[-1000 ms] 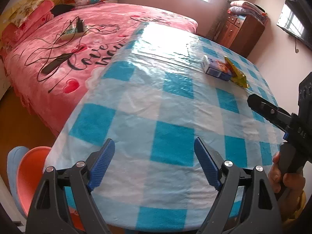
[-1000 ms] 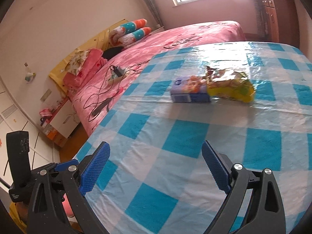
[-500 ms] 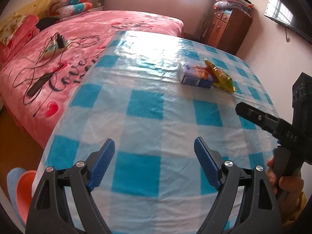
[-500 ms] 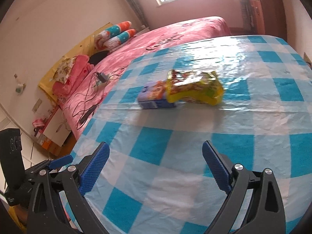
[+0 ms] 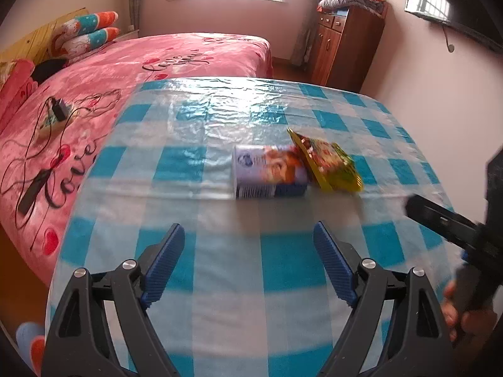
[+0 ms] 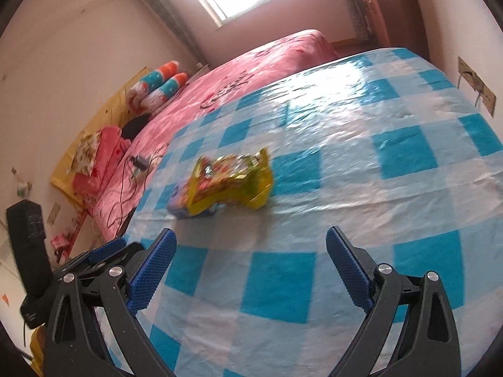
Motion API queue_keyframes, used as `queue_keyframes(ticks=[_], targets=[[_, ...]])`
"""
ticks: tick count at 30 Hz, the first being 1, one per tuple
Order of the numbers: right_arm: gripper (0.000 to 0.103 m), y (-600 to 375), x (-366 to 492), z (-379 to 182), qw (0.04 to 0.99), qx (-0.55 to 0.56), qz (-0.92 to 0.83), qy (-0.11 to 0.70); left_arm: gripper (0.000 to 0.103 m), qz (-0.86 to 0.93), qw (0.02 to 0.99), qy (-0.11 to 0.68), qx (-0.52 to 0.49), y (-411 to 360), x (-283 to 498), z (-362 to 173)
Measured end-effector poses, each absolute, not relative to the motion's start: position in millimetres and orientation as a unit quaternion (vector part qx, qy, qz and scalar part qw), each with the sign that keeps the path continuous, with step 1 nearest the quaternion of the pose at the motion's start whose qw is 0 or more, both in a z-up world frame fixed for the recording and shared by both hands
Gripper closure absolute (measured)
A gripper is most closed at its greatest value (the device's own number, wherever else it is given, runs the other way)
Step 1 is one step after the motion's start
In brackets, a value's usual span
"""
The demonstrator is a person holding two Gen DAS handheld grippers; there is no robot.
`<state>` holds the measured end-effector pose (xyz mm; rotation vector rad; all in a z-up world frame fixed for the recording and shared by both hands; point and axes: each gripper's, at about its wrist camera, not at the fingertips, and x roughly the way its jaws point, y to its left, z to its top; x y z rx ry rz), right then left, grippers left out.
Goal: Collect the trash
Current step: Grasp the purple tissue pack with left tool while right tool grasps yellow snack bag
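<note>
We are holding left gripper (image 5: 248,245) over checked worktop (image 5: 220,282), jaws spread wide, gripping nothing; right gripper (image 6: 250,251) is hovering likewise, jaws apart and empty; blue-white carton (image 5: 270,176) is lying on its side near worktop middle, ahead of both grippers; yellow snack wrapper (image 6: 232,185) is leaning against carton, touching it; pink bed (image 5: 132,72) is standing beside worktop.

A carton (image 5: 270,172) lies on the table (image 5: 220,282), touching a snack wrapper (image 5: 327,163) on its right. The bed (image 5: 125,72) stands left, the cabinet (image 5: 345,47) far behind.
</note>
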<state>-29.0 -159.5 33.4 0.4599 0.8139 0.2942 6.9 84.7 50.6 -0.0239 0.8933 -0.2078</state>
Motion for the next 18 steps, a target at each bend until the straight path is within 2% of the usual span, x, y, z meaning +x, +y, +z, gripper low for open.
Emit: queue_keyframes(ticks=[6,18], targets=[[0.008,-177,-25,29,0.88,0.238,0.131,0.389,0.019,-0.086,0.892,0.443,-0.002,74,46,37],[0.008,-185,-19,20,0.873,0.247,0.134,0.398,0.019,-0.117,0.887,0.446,0.025,41,77,25]])
